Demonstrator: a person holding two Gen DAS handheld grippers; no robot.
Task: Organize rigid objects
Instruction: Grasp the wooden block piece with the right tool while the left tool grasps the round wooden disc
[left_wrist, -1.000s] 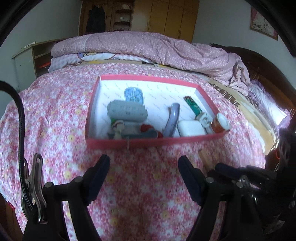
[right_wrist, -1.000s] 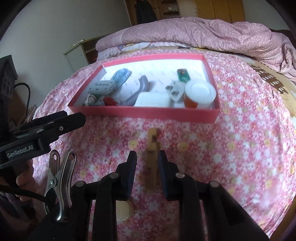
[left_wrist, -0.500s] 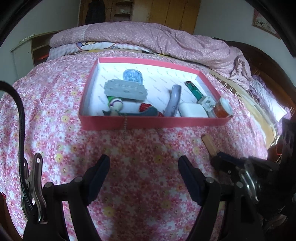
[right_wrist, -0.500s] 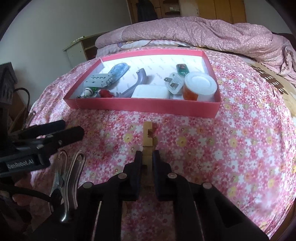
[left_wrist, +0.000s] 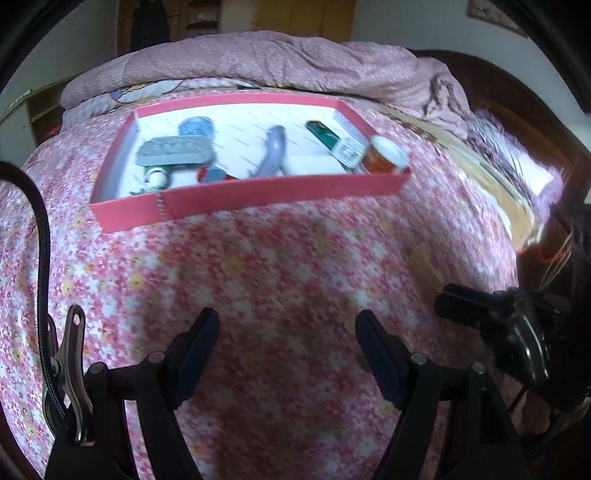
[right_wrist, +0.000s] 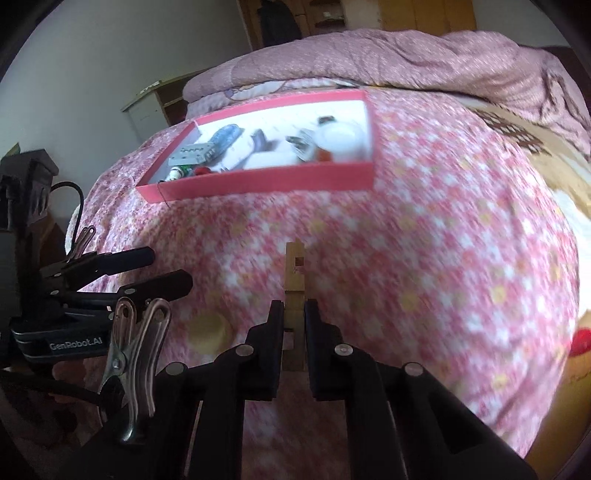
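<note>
Wooden clothespin (right_wrist: 294, 291): pinched by right gripper (right_wrist: 294, 325)
Left gripper (left_wrist: 287, 332): spread, holding nothing
Pink rectangular cardboard tray (left_wrist: 258, 194): on flowered bedspread (left_wrist: 277, 266)

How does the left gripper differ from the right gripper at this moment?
The left gripper stands wide open and holds nothing; the right gripper is shut on the wooden clothespin. Both have black fingers and point toward the red box on the flowered bedspread.
</note>
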